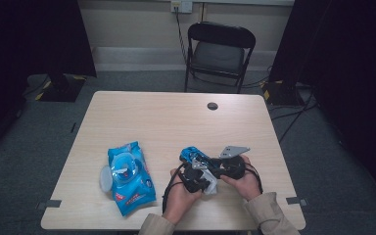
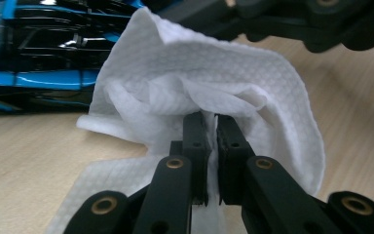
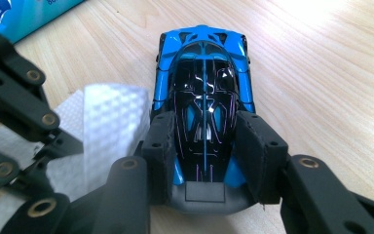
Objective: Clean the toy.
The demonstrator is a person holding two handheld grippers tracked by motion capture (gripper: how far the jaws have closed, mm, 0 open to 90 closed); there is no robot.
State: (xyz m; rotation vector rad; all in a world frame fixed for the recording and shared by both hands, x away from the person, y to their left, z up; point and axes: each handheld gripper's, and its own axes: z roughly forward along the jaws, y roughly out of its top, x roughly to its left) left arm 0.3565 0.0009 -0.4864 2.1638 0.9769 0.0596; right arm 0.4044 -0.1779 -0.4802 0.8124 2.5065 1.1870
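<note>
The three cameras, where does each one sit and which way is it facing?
High view: above the person's side of the table, facing forward and down; forearms, both hands show.
Left gripper view: on the left gripper, looking along its jaws pinching a wipe.
Right gripper view: on the right gripper, looking along its jaws clamping the toy car.
Shared: wipe and car in both gripper views.

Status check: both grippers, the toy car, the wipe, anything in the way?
Left gripper shut on white wipe, beside the car. Right gripper clamps blue toy car by its sides. Wipe pack off left, nothing blocking.
</note>
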